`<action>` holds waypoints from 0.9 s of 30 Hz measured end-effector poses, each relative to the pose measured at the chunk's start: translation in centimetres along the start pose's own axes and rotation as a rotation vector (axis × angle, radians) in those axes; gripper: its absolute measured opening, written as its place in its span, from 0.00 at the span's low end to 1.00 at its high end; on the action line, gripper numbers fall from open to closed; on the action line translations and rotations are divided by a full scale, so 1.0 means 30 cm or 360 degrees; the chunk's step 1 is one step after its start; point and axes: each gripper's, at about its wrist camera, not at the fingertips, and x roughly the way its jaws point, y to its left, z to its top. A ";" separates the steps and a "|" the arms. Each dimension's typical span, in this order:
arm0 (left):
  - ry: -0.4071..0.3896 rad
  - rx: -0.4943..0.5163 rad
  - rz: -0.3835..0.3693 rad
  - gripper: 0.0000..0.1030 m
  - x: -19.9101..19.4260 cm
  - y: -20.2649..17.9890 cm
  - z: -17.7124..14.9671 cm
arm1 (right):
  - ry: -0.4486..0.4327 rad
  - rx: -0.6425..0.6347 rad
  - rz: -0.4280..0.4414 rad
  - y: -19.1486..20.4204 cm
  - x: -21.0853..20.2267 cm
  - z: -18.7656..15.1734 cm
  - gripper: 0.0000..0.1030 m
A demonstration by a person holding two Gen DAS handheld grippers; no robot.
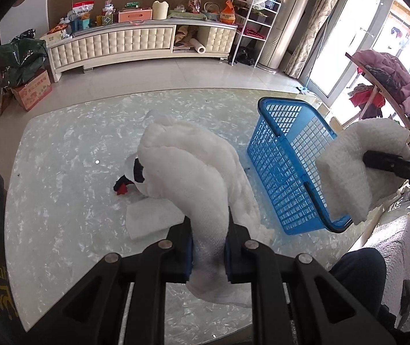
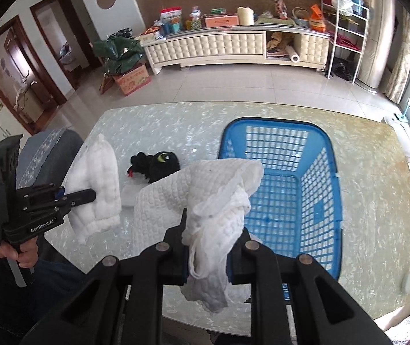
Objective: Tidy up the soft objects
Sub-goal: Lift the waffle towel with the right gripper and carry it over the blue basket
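The glass table (image 2: pixel 377 172) is carrying everything, and the blue basket (image 2: pixel 317 201) is sitting empty on it, filling the right wrist view from twelve to three o'clock of that gripper's tips, its long axis running away from the camera. The white quilted cloth (image 2: pixel 161 210) is hanging between both tools: the right gripper (image 2: pixel 209 241) is clamping one bunched corner, and the left gripper (image 1: pixel 208 244) is pinching another part, jaws closed tight on the fabric in both views. The cloth's long line is stretching roughly nine to three between the two hands, sagging above the tabletop. The coming move looks to turn on the basket lying just ahead and to the right of the right gripper, which is plainly the nearer hand; the left one is working well over at nine o'clock. Nothing seems to be blocking the basket's near rim. The black plush toy (image 2: pixel 156 164) is lying at eleven o'clock, left of the basket, beside a small flat white pad (image 1: pixel 153 215) on the glass, both probably waiting their turn.
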 end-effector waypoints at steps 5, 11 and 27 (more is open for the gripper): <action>0.0017 0.0018 -0.0016 0.14 0.027 -0.039 0.024 | 0.0041 0.0087 -0.0030 -0.086 0.030 -0.026 0.16; 0.0037 0.0042 -0.0023 0.14 0.053 -0.081 0.039 | 0.0141 0.0150 -0.0040 -0.150 0.100 -0.044 0.16; 0.0095 0.0083 -0.0026 0.14 0.121 -0.146 0.072 | 0.0375 0.0167 -0.0068 -0.224 0.296 -0.061 0.16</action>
